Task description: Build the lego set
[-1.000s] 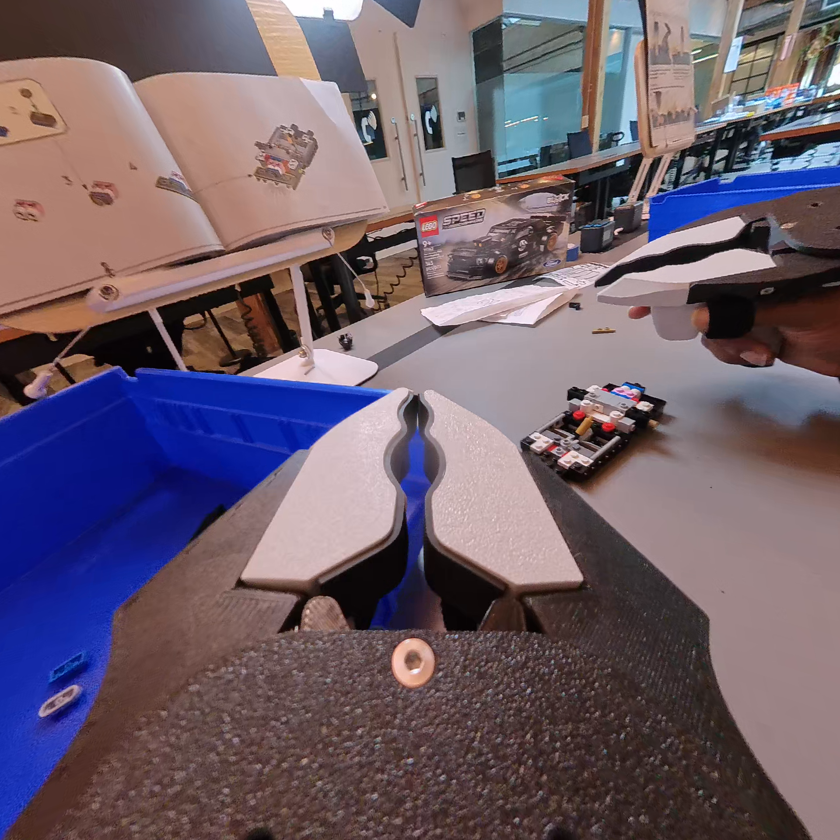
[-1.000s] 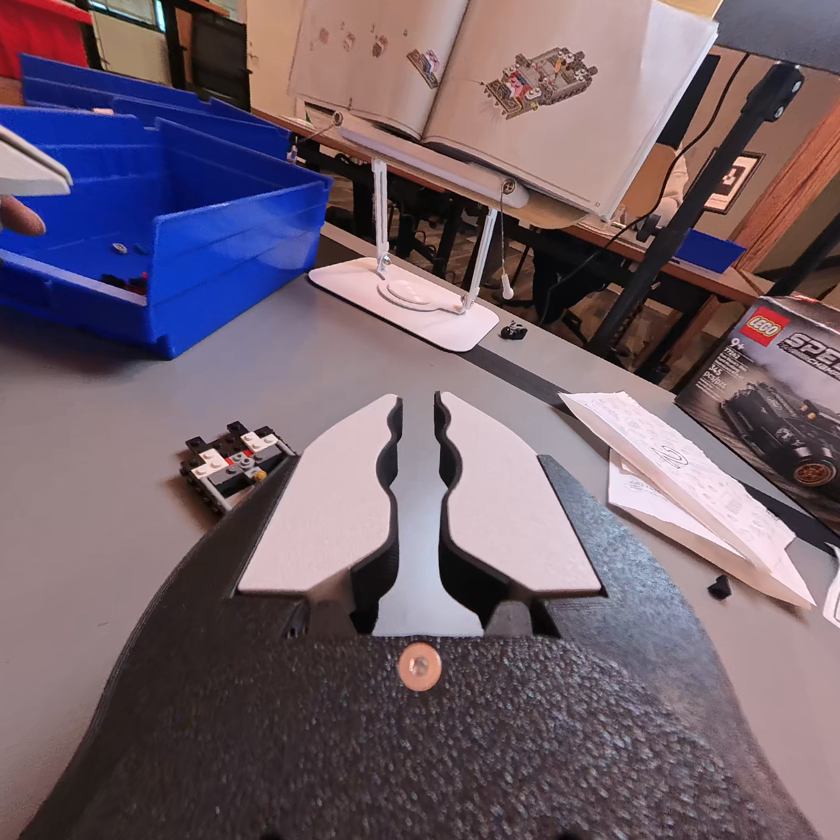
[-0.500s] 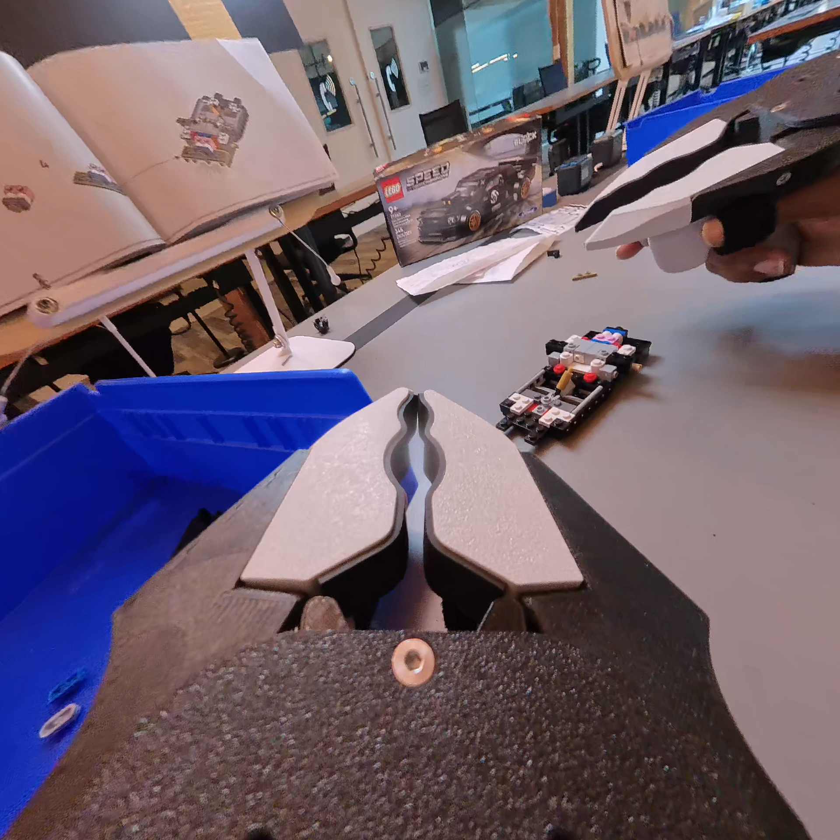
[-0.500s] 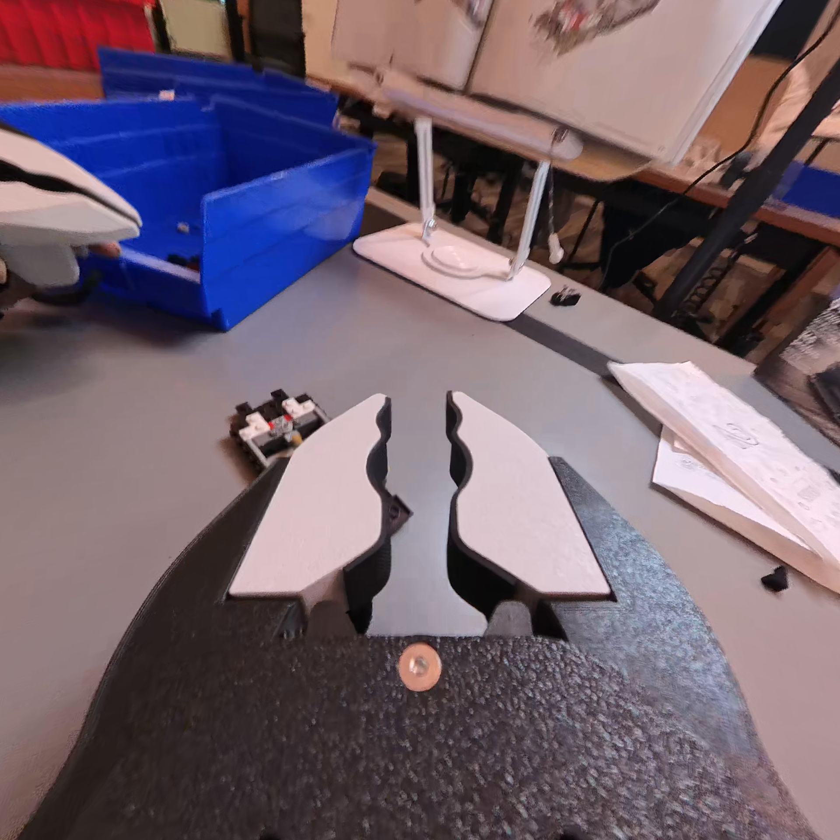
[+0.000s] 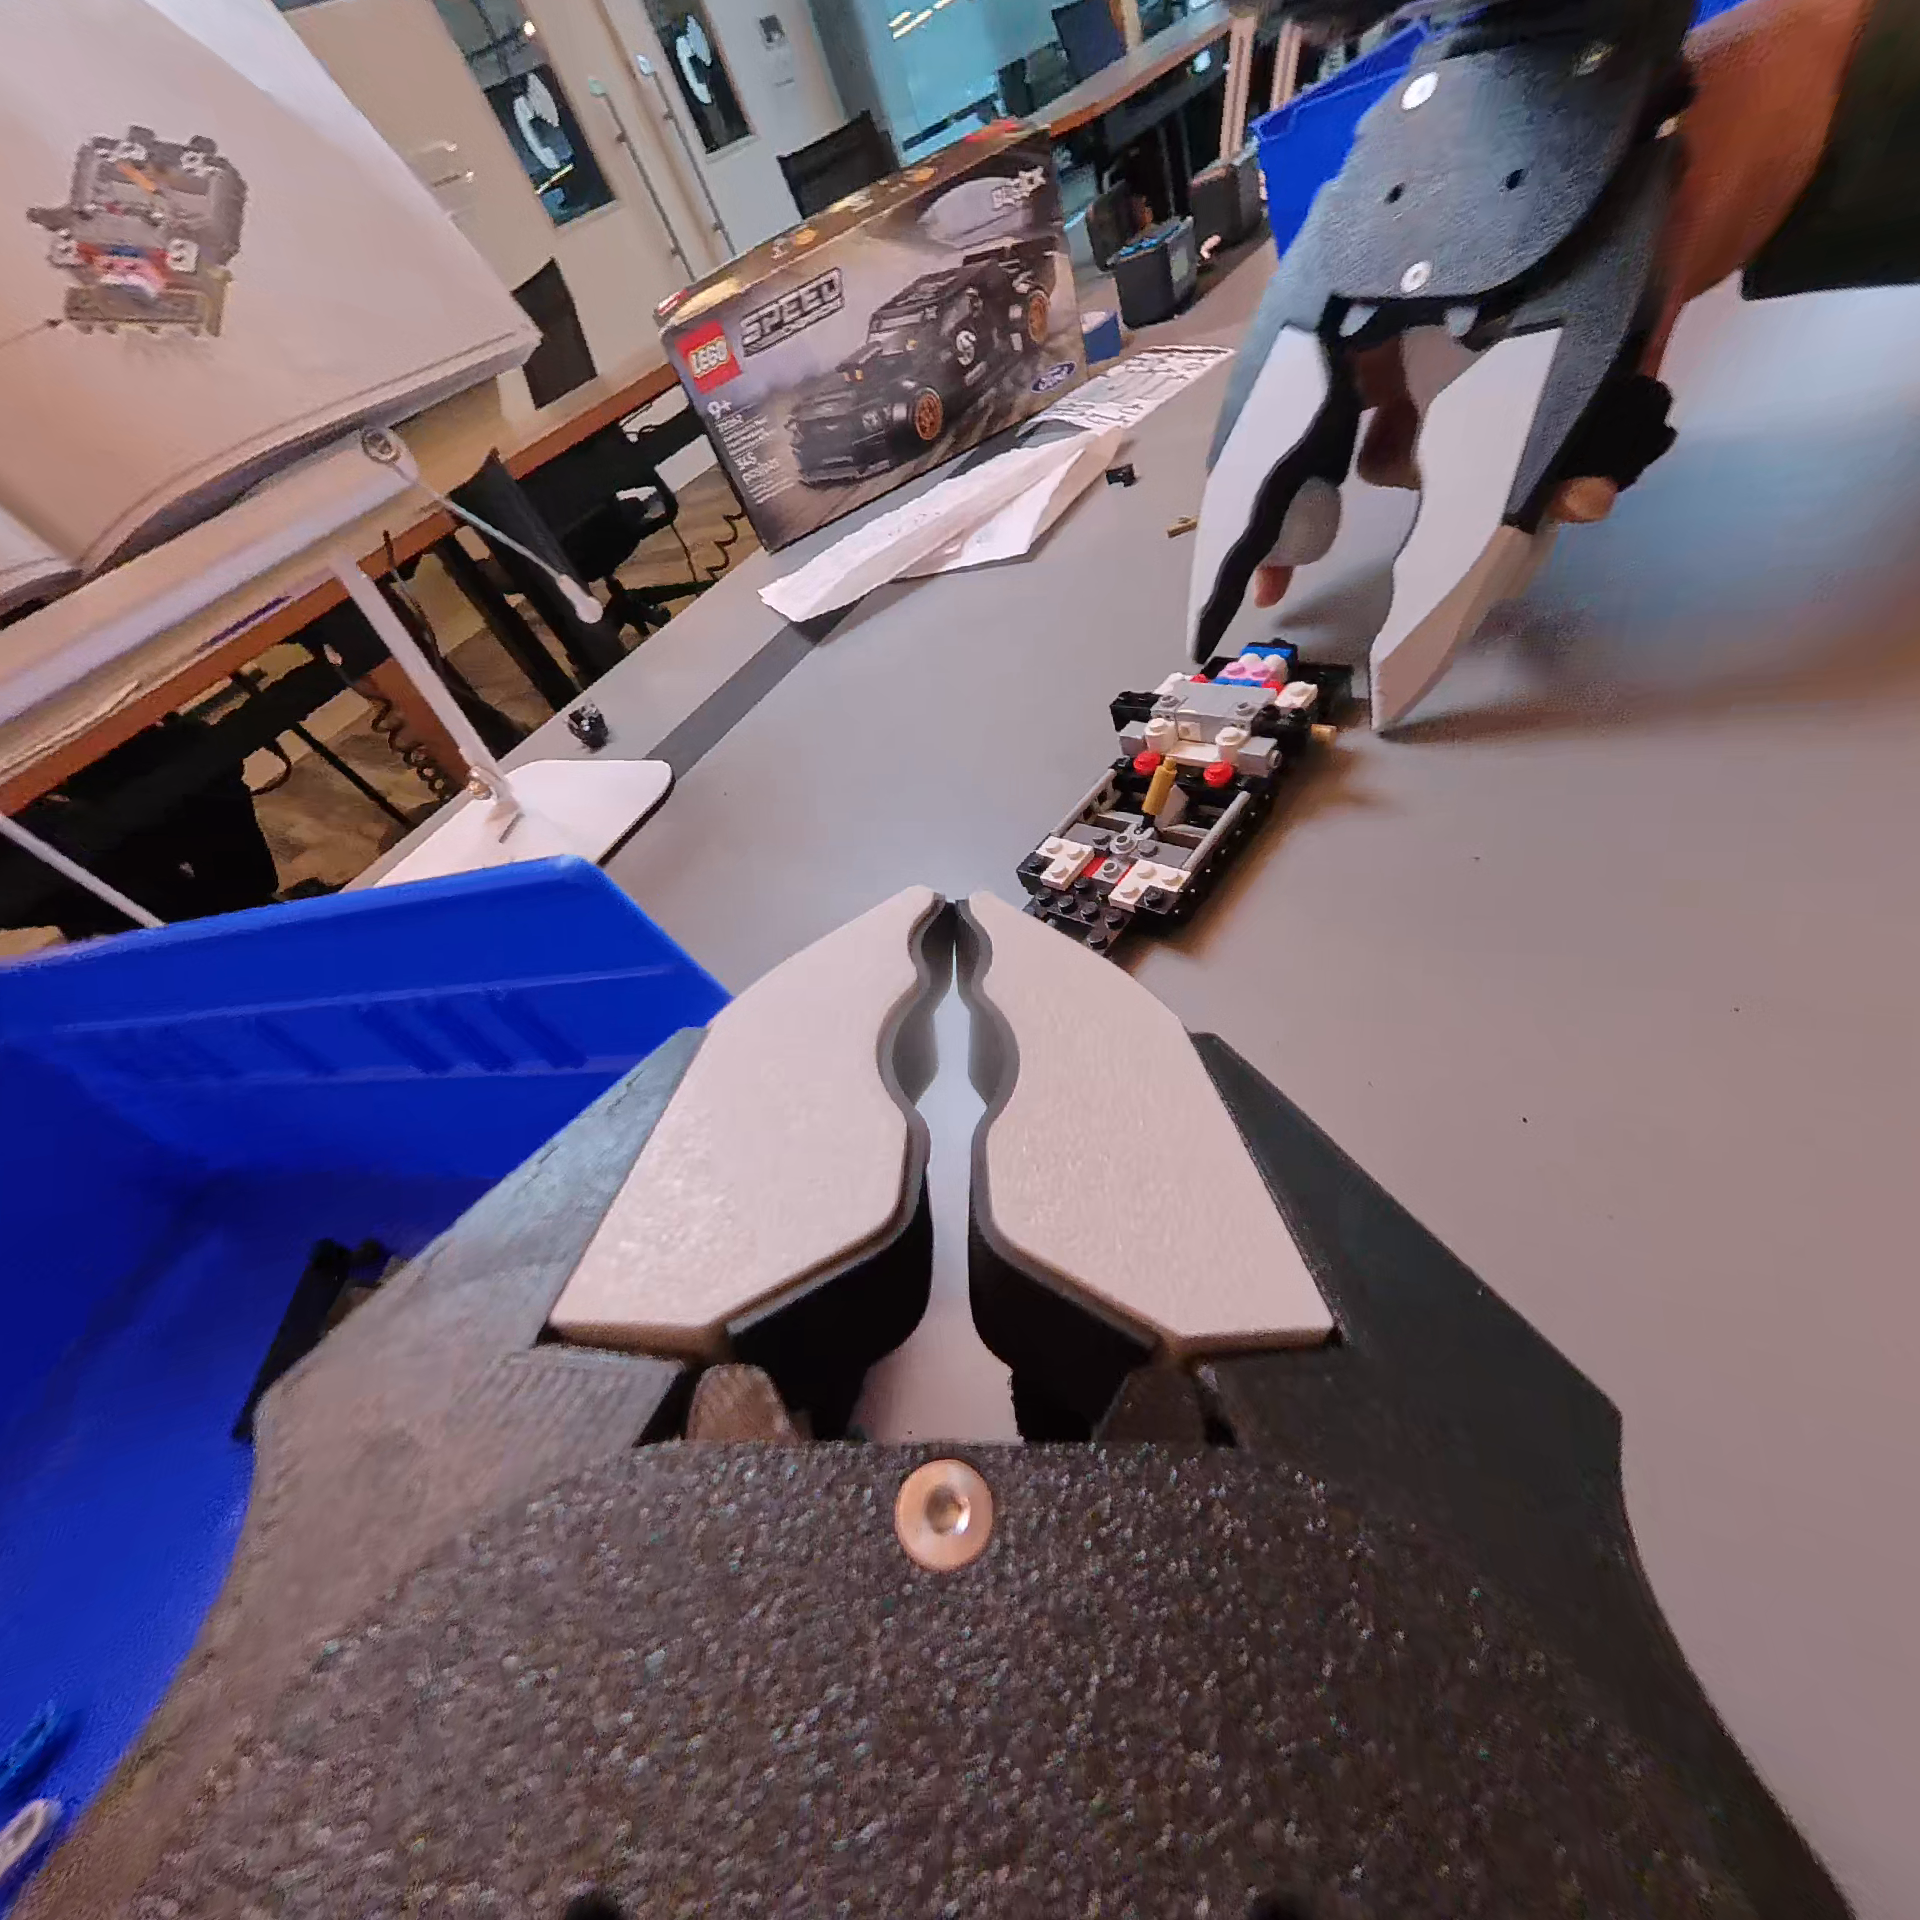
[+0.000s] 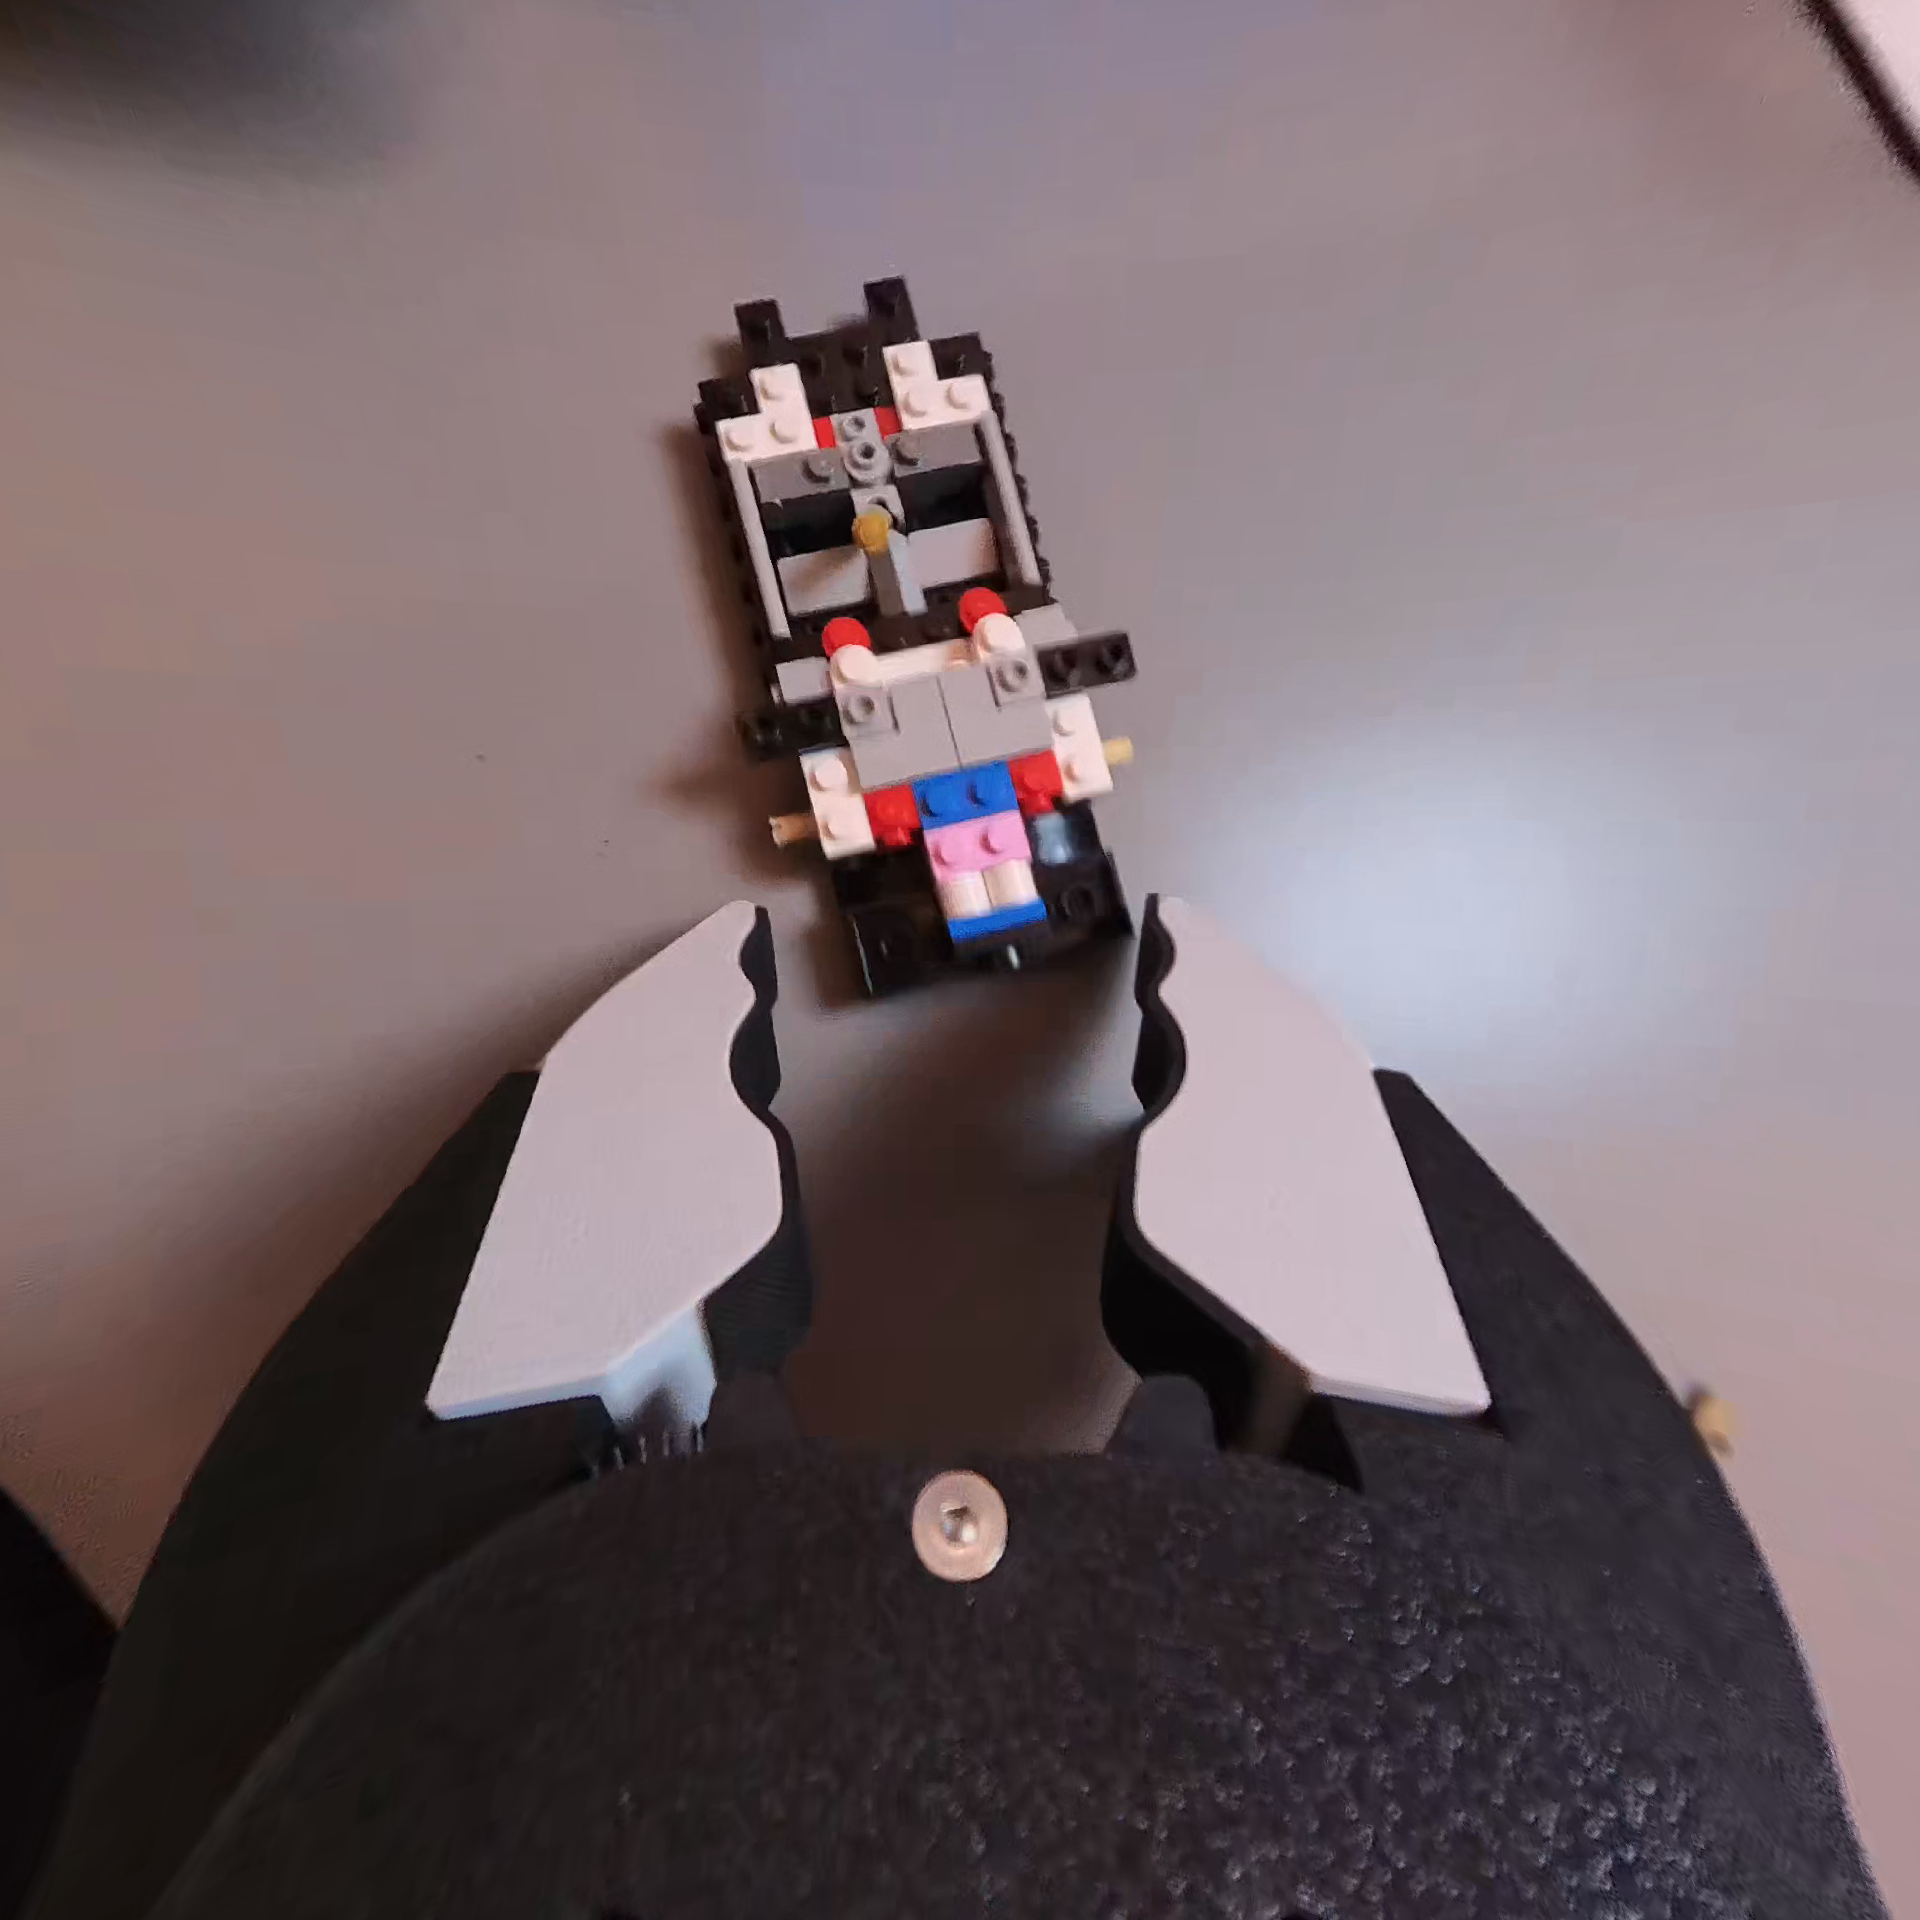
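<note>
At the far left of the left wrist view, an open instruction book (image 5: 156, 260) is sitting on a white stand (image 5: 540, 800), tilted so that its pages are facing the work area. Below it at the near left, a blue plastic bin (image 5: 312, 1039) is standing on the grey table (image 5: 1558, 1143), with a few small loose pieces lying on its floor within easy reach.

Just right of the bin's corner, the left gripper (image 5: 954, 920) is hovering low over the table. Its grey fingers are pressed nearly together with only a thin slit between them, and they are grasping nothing. It is pointing toward the near end of the brick-built car chassis (image 5: 1179, 800), which is lying flat on the table just beyond the tips.

Farther back, a dark toy set box (image 5: 883, 332) is standing upright at the table's far edge, with folded paper sheets (image 5: 935, 520) lying in front of it.

At the right, the right gripper (image 5: 1299, 665), held in a person's hand (image 5: 1392, 447), is angling steeply down at the far end of the chassis. In the right wrist view, the right gripper (image 6: 951, 914) has its fingers spread wide and released, holding nothing. The black, white and grey chassis (image 6: 904, 665) is lying lengthwise ahead, its nearest end, with blue and pink bricks, sitting in the mouth of the gap between the two tips. Whether either tip is touching the bricks cannot be told.
</note>
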`<state>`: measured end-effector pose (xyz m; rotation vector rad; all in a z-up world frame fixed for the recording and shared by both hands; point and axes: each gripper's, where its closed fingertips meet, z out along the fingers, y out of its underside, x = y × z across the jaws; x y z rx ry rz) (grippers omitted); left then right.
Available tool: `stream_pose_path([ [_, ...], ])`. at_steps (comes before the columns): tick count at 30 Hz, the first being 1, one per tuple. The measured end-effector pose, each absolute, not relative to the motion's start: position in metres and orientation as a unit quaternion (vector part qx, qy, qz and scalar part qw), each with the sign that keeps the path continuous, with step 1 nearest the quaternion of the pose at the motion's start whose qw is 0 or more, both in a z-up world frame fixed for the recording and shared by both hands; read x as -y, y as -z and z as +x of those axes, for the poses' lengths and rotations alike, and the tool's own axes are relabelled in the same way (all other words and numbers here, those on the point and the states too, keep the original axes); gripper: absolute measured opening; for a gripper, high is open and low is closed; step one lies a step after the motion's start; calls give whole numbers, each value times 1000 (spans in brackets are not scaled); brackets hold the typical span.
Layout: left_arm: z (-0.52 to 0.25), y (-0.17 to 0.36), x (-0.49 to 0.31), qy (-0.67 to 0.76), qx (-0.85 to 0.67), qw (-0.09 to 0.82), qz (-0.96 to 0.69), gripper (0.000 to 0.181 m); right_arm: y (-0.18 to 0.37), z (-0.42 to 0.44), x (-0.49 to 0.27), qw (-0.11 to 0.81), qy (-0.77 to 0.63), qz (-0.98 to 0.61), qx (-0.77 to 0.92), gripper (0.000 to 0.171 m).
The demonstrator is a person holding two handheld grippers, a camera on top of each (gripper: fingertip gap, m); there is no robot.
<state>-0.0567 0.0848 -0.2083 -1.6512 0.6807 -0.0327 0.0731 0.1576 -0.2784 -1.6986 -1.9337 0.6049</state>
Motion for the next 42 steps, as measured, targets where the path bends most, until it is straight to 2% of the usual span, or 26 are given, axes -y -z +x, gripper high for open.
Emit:
stream_pose_path([
  [2,-53,210,-84,5,-316,624,-715,0,278,67,-155,242,-230,-617,713,61],
  [3,-52,210,-84,-2,-327,622,-712,0,278,67,-154,239,-230,-615,716,52],
  [6,-52,211,-83,-19,-348,619,-704,0,277,65,-147,246,-221,-605,725,51],
  [10,-51,216,-80,-17,-379,606,-700,0,272,50,-125,299,-182,-547,760,51],
  [11,-45,220,-75,13,-393,590,-705,4,270,45,-119,318,-171,-528,769,51],
  [14,-36,226,-64,90,-395,539,-738,38,266,35,-102,358,-144,-478,789,51],
  [17,-29,223,-57,95,-414,527,-736,53,263,29,-91,376,-130,-450,800,51],
  [22,-15,253,-44,73,-465,456,-756,76,261,18,-66,362,-164,-443,804,51],
  [32,-12,269,-22,55,-504,375,-776,76,262,8,-37,328,-214,-455,800,51],
  [36,-12,273,-10,83,-496,340,-795,85,260,4,-32,316,-237,-472,789,51],
  [42,-11,275,-15,102,-474,340,-806,83,259,-1,-19,292,-276,-476,782,51],
])
